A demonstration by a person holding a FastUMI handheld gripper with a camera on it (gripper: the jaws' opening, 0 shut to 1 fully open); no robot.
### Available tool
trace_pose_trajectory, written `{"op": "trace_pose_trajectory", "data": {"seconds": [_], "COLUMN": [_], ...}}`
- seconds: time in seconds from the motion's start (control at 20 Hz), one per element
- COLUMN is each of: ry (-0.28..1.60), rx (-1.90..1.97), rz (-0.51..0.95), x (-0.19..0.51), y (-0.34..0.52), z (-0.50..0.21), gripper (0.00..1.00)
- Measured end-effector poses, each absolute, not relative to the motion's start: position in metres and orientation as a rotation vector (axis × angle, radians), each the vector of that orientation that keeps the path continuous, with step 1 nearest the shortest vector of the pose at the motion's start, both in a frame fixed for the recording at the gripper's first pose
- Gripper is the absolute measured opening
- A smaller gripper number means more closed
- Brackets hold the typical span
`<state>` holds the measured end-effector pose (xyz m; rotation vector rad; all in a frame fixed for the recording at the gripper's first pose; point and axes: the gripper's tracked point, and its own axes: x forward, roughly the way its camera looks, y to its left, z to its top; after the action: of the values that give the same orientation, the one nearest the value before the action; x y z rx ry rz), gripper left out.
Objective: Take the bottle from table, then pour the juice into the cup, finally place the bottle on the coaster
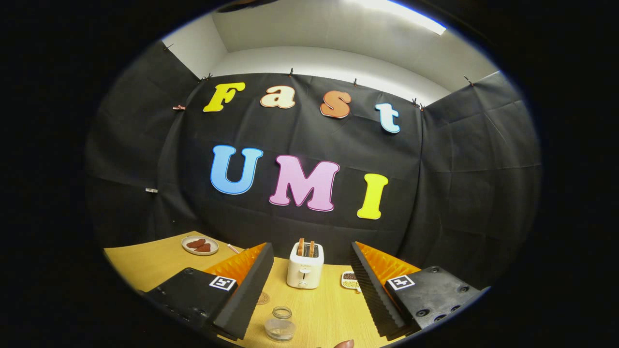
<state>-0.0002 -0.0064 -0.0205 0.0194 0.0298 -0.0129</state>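
The fingers [309, 290] stand wide apart holding nothing, and between them, low on the worktop [319, 309], sits a small clear bottle [280, 324] — likely glass, light, smooth and breakable — best gripped across its body, below the neck.

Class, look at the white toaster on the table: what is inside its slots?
Two browned slices of toast stand upright in the toaster, tops poking out. Their lower parts are hidden inside the body. The hand-held gripper is open, fingers spread either side of the toaster, holding nothing.
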Motion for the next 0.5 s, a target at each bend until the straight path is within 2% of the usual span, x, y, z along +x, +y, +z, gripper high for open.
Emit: {"op": "trace_pose_trajectory", "data": {"seconds": [0.5], "ry": [0.14], "rx": [0.05], "rz": [0.039], "x": [-0.017], "y": [0.024], "z": [-0.108], "gripper": [0.97]}}
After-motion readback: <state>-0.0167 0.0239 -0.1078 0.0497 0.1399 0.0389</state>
